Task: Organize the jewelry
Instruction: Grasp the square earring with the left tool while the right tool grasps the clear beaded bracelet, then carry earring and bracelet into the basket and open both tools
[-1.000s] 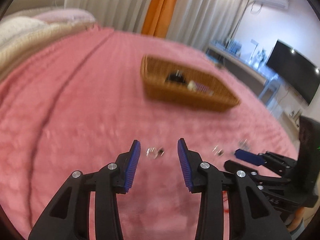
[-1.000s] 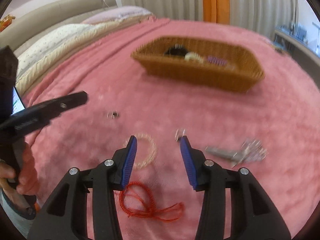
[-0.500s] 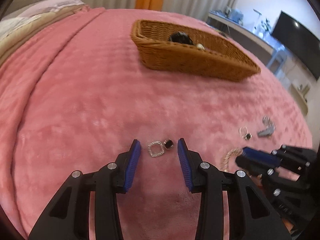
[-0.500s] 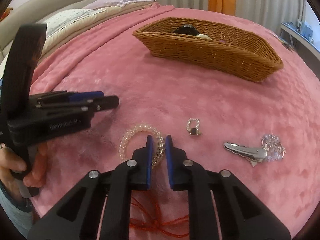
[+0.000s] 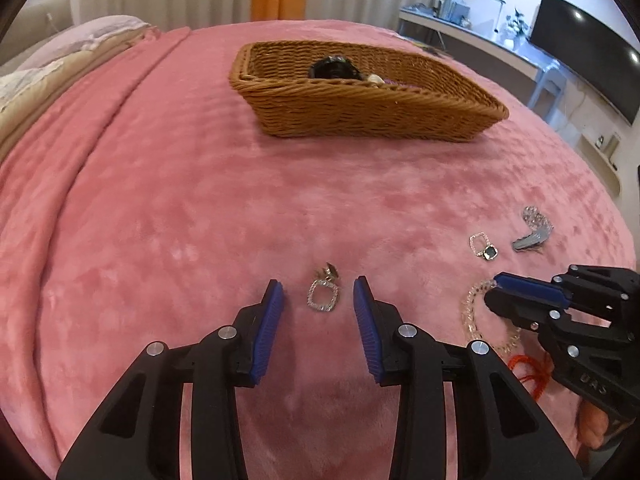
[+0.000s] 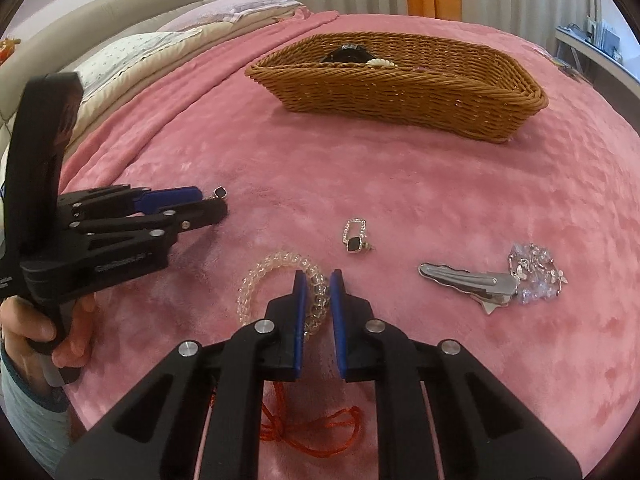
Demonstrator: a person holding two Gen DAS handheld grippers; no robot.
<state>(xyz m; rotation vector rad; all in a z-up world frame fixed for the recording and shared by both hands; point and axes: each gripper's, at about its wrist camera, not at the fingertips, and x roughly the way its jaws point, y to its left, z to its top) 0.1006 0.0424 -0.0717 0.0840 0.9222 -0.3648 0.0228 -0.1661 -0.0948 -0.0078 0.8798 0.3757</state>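
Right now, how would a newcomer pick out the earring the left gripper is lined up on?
Start from the wicker basket on the pink blanket and come toward the camera. The earring lies between the open left gripper pads. Its twin lies farther right, beside the silver hair clip.

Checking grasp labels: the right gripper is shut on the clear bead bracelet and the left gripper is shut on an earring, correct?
Not quite. The right gripper is shut on the clear bead bracelet, but the left wrist view shows the left gripper open, its pads either side of the earring.
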